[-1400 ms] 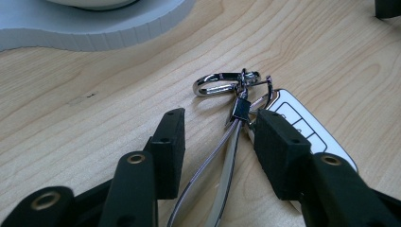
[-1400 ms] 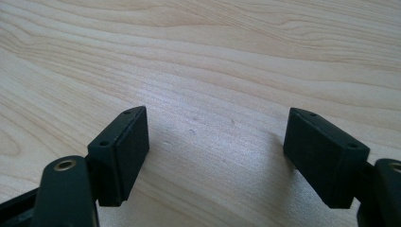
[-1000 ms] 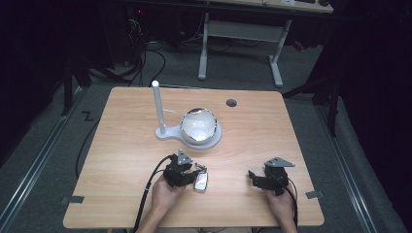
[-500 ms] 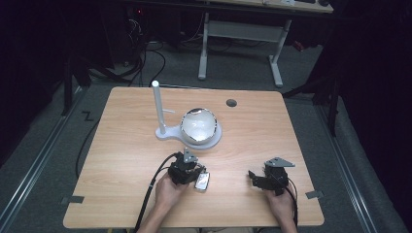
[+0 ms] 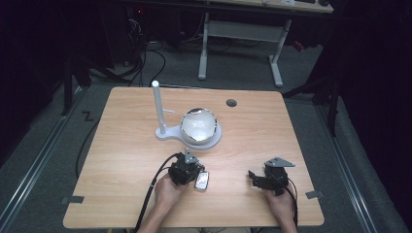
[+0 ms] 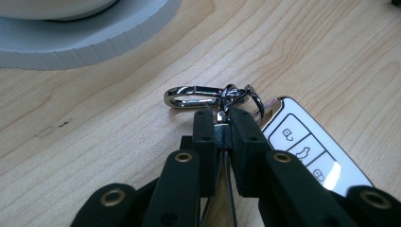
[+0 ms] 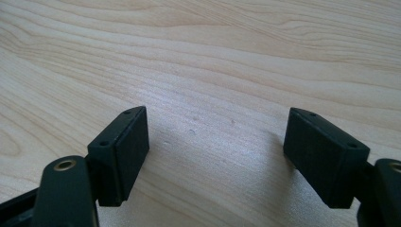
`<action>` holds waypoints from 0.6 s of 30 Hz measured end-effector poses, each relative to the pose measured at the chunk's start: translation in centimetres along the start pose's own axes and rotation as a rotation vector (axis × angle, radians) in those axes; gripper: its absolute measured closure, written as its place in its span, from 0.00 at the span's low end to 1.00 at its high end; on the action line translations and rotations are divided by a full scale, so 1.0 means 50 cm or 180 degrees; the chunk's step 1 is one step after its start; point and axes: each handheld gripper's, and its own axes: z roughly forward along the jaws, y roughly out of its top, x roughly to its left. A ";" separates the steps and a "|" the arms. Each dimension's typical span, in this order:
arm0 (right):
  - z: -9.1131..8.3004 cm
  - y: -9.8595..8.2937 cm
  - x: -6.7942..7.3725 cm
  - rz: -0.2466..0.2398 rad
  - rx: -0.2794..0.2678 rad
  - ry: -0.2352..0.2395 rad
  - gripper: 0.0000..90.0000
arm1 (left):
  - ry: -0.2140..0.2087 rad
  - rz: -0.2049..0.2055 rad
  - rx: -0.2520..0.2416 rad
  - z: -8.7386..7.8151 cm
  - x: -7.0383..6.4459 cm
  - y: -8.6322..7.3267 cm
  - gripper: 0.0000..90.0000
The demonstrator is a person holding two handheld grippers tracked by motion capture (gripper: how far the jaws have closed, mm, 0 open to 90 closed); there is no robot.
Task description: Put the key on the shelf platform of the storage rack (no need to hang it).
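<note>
Left gripper [image 6: 222, 126] clamped on key ring [image 6: 236, 97] of car key fob [image 6: 309, 149], just beside white stand base [image 6: 85, 35]. Right gripper [image 7: 215, 151] jaws apart over desk [image 7: 213, 56].

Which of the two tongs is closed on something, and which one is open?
The left tongs are closed on the key ring of the car key. The right tongs are wide open over bare table.

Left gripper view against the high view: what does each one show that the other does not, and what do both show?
Left gripper view alone: the button icons on the car key and its silver clasp, with the left tongs shut on the key's ring. High view alone: the right tongs, open, and the white post. Both: the key, the wooden table and the white round base.
</note>
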 end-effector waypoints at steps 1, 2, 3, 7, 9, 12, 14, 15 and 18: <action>0.000 0.000 0.000 -0.0001 0.0000 0.0000 0.26 | -0.0002 -0.0039 0.0039 -0.001 0.000 0.003 0.91; 0.000 0.000 0.000 -0.0001 0.0000 0.0000 0.26 | -0.0011 -0.0042 0.0046 -0.001 0.001 0.004 0.91; 0.000 0.000 0.000 0.0000 0.0000 0.0000 0.26 | 0.0003 -0.0074 0.0049 -0.001 0.000 0.005 0.91; 0.000 0.000 0.000 -0.0001 0.0000 0.0000 0.26 | -0.0010 -0.0174 0.0049 -0.005 -0.004 0.010 0.91; 0.000 0.000 0.000 -0.0001 0.0000 0.0000 0.26 | -0.0058 -0.0186 0.0058 -0.009 -0.005 0.014 0.91; 0.000 0.000 0.000 0.0000 0.0000 0.0000 0.26 | -0.0076 -0.0216 0.0059 -0.016 -0.007 0.018 0.91; 0.000 0.000 0.000 0.0000 0.0000 0.0000 0.26 | -0.0075 -0.0213 0.0039 -0.024 -0.009 0.021 0.91; 0.000 0.000 0.000 0.0000 -0.0001 -0.0001 0.26 | -0.0082 -0.0223 0.0037 -0.027 -0.011 0.022 0.91; 0.000 0.000 0.000 0.0001 0.0000 0.0000 0.26 | -0.0088 -0.0178 0.0023 -0.034 -0.012 0.023 0.91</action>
